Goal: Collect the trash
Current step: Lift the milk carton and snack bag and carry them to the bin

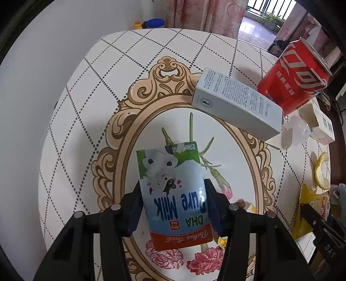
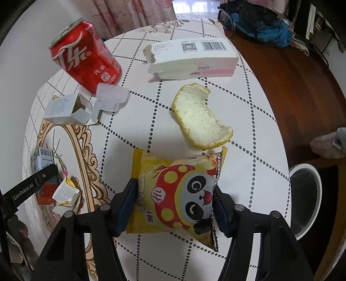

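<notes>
Overhead, a round table (image 1: 173, 43) in diamond-patterned cloth, floral curtains (image 1: 207, 13) beyond.

Both wrist cameras peer steeply down, close over the tabletop (image 1: 90, 90), each past its own gripper. Left view sits over the oval motif; right view just beside it. Both catch the red can (image 1: 296, 80).

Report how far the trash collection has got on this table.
Nothing looks binned yet. In hand: the left gripper is clamped on the milk carton, and the right gripper on the yellow snack packet. Left on the table: the red cola can, the grey box, the torn white box, the citrus peel and a small crushed carton.
</notes>
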{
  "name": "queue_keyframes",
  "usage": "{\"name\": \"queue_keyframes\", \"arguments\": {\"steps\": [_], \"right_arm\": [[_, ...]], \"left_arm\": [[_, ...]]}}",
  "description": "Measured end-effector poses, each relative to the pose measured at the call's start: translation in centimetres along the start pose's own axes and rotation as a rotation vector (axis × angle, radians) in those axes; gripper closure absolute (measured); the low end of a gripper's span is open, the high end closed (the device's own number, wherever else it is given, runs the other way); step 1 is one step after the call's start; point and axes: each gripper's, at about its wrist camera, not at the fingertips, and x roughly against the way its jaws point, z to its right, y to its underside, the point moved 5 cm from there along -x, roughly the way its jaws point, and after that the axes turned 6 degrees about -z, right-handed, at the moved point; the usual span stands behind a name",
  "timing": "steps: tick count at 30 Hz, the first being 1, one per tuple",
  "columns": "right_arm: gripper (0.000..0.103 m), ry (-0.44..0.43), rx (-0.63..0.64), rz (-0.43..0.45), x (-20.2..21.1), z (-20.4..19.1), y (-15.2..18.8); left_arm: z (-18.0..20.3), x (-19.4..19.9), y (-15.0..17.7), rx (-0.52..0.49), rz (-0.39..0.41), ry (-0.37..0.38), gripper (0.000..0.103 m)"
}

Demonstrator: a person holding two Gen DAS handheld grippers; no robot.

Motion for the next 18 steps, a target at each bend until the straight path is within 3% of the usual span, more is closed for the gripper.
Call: {"name": "queue_keyframes", "arguments": {"steps": [10,18], "right_arm": [[0.047,-0.037,0.002,0.084,3.4,0.2,1.7],[0.047,-0.084,-0.053,0.206,11.0,5.7,4.2]], "left_arm": [[4.2,8.2,2.1,-0.091,0.183,-0.006,0.055],[12.3,16.8,6.4,-0.243,0.299,0.121,0.055]]}}
